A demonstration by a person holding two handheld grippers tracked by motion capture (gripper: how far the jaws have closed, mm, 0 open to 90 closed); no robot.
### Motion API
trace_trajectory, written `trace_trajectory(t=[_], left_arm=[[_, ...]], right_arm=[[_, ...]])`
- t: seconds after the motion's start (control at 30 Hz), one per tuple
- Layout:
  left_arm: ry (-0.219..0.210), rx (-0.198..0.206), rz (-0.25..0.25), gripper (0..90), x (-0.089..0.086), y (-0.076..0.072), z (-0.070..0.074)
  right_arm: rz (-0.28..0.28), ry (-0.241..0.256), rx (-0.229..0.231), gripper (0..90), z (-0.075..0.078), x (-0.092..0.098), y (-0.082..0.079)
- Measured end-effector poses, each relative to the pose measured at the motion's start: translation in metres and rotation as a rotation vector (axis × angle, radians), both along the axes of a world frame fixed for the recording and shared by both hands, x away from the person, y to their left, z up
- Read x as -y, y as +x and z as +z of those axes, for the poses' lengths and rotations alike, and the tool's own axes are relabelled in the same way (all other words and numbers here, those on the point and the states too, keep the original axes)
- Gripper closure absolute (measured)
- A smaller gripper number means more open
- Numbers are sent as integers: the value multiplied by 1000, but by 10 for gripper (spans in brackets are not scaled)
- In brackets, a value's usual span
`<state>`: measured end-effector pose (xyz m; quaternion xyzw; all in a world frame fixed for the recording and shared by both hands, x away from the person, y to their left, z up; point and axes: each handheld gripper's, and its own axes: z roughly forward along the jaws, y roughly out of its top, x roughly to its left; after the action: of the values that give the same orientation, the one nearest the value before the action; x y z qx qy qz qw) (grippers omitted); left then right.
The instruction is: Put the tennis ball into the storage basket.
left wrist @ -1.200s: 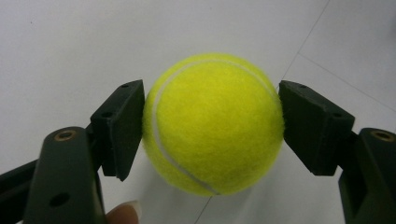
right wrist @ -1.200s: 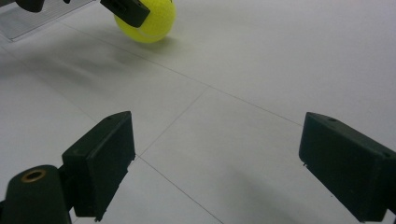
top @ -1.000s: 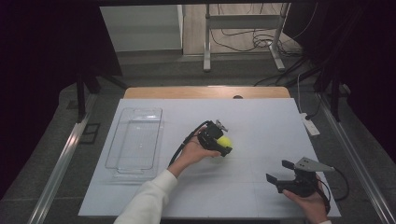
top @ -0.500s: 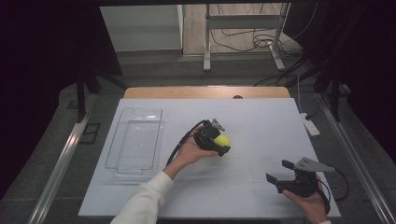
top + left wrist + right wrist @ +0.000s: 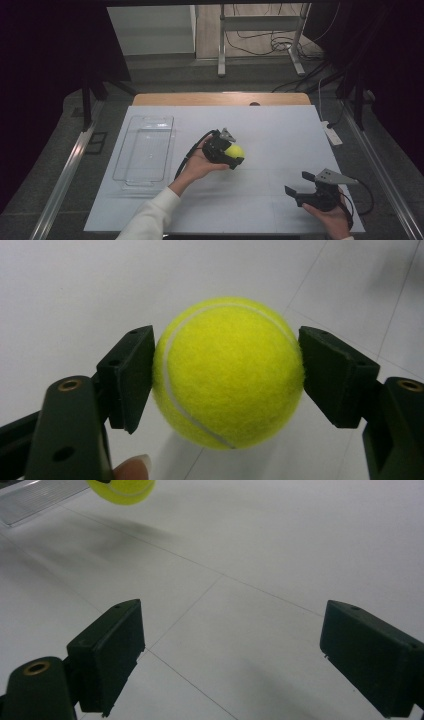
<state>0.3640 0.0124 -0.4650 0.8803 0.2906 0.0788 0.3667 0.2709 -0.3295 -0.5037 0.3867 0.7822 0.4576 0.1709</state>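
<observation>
Clamping the tennis ball (image 5: 227, 372) between both pads, the left gripper (image 5: 227, 151) lifts it clear of the surface (image 5: 280, 130); the right gripper (image 5: 304, 184) waits, jaws apart.

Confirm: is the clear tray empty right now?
Empty: the clear tray holds nothing; the tennis ball sits between the left gripper pads.
</observation>
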Motion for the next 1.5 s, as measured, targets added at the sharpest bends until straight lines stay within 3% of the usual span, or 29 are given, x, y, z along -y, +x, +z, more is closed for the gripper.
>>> trace_trajectory(t=[0.83,1.5], left_arm=[[-65,55,11,267,-14,-11,9],[-132,102,52,267,-32,-16,24]], right_arm=[[-1,-6,-1,109,0,-1,0],[-4,-2,6,112,0,0,-1]])
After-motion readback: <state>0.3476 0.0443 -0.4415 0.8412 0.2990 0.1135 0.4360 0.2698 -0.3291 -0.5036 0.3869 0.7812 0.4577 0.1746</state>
